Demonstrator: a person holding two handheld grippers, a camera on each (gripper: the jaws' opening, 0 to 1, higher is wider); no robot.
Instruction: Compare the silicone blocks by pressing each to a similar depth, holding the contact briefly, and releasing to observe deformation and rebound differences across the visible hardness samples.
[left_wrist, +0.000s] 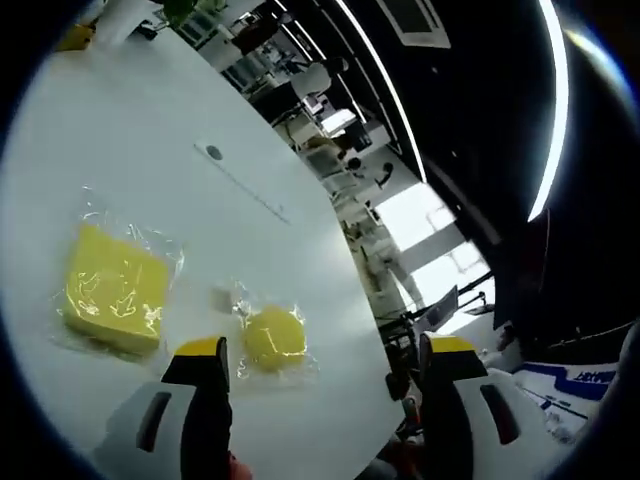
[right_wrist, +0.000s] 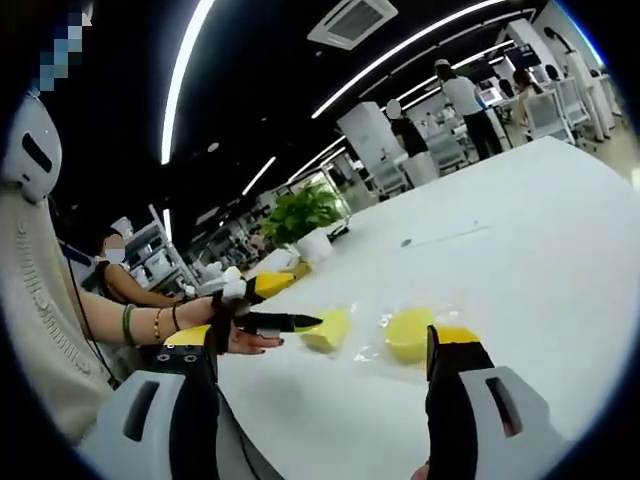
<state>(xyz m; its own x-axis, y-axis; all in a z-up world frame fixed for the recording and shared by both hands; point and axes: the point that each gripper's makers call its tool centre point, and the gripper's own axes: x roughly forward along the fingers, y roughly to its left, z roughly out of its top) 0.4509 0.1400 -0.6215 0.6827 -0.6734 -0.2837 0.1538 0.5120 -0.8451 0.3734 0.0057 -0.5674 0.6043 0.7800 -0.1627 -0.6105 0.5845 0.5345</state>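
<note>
Two yellow silicone blocks in clear wrap lie on the white table. The square block is at the left and the round block sits just beyond my left jaw tip. My left gripper is open and held above the table, touching neither. In the right gripper view the square block and the round block lie side by side ahead of my right gripper, which is open and empty. The left gripper comes in from the left, open, held in a hand beside the square block.
A small dark disc is set in the table further back. A potted plant stands at the table's far end. The table's edge runs close by the round block. A person's beige sleeve is at the left; people and desks are far behind.
</note>
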